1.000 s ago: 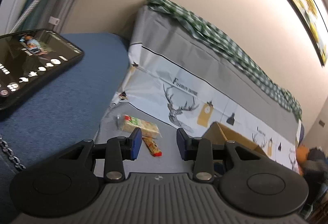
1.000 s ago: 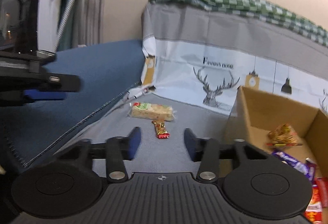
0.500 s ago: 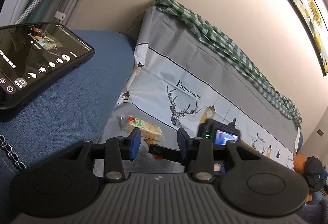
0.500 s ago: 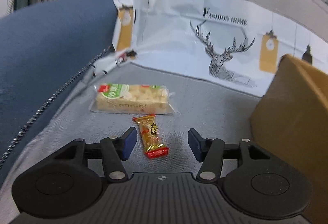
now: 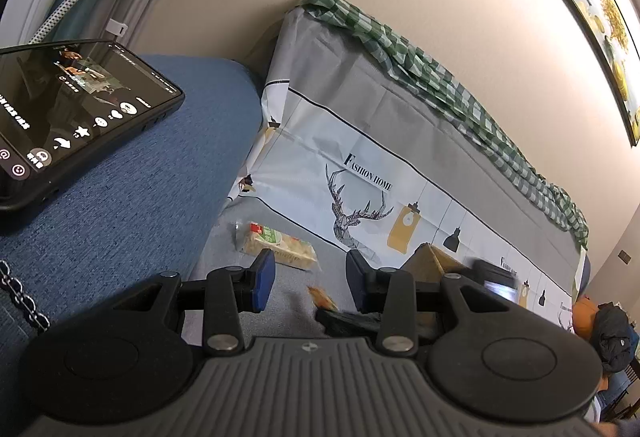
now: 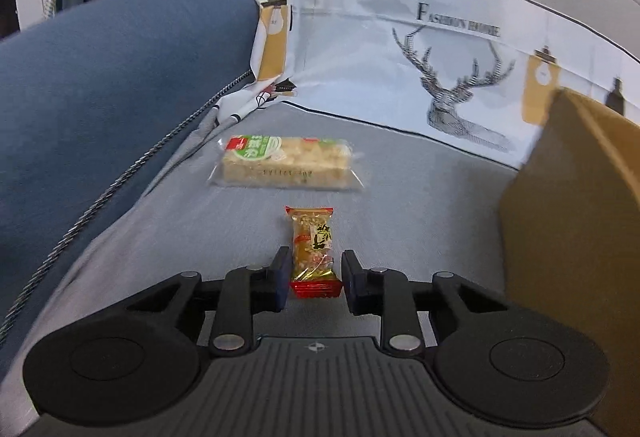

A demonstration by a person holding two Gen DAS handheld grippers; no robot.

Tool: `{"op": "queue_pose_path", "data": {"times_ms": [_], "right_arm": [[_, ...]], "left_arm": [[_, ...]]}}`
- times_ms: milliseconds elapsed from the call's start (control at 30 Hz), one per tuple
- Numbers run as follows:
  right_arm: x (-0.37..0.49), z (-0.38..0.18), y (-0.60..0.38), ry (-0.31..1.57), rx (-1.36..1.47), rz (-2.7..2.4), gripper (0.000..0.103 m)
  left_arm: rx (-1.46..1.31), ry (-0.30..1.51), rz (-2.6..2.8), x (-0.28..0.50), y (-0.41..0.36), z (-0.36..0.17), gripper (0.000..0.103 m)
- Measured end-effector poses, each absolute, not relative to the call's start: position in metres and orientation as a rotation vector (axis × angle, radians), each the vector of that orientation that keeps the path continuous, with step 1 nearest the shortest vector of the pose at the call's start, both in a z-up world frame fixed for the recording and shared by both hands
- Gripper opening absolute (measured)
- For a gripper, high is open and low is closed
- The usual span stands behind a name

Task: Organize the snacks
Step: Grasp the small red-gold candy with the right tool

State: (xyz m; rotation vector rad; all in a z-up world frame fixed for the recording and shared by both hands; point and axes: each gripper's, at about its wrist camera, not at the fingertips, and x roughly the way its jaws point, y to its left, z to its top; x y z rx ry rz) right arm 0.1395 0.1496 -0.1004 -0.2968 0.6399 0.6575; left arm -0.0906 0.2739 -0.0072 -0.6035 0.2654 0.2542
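Note:
A small orange-and-red snack bar (image 6: 313,251) lies on the grey sofa cover, its near end between the fingers of my right gripper (image 6: 315,279), which is part closed around it without clearly pinching it. A larger pale rice-cracker pack with a green label (image 6: 286,162) lies just beyond. In the left wrist view the same pack (image 5: 278,245) and the small bar (image 5: 320,297) show below my left gripper (image 5: 310,277), which is open, empty and held above them. The right gripper's body shows there as a dark shape (image 5: 360,319).
A cardboard box (image 6: 576,221) stands at the right, close to the right gripper; its corner also shows in the left wrist view (image 5: 430,257). A blue sofa arm (image 6: 100,77) rises at the left. A phone (image 5: 68,113) is mounted at the left. The deer-print cover (image 6: 460,77) forms the backrest.
My right gripper has moved forward and down onto the small snack bar, and its fingers have narrowed around it. The left gripper has stayed open and nearly still.

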Motion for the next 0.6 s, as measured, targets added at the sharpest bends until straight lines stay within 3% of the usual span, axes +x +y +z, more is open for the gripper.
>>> {"op": "queue_pose_path", "data": {"times_ms": [367,600], "right_arm": [[0.035,-0.057,0.067,0.671,-0.238,0.747,0.028],[0.004,-0.088,0.060,0.606,-0.282,0.735,0.028]], "left_arm": [[-0.557,0.302,0.258,-0.088,0.266,-0.004,0.045],[-0.501,0.359,0.259,-0.078,0.256,-0.004,0.048]]}}
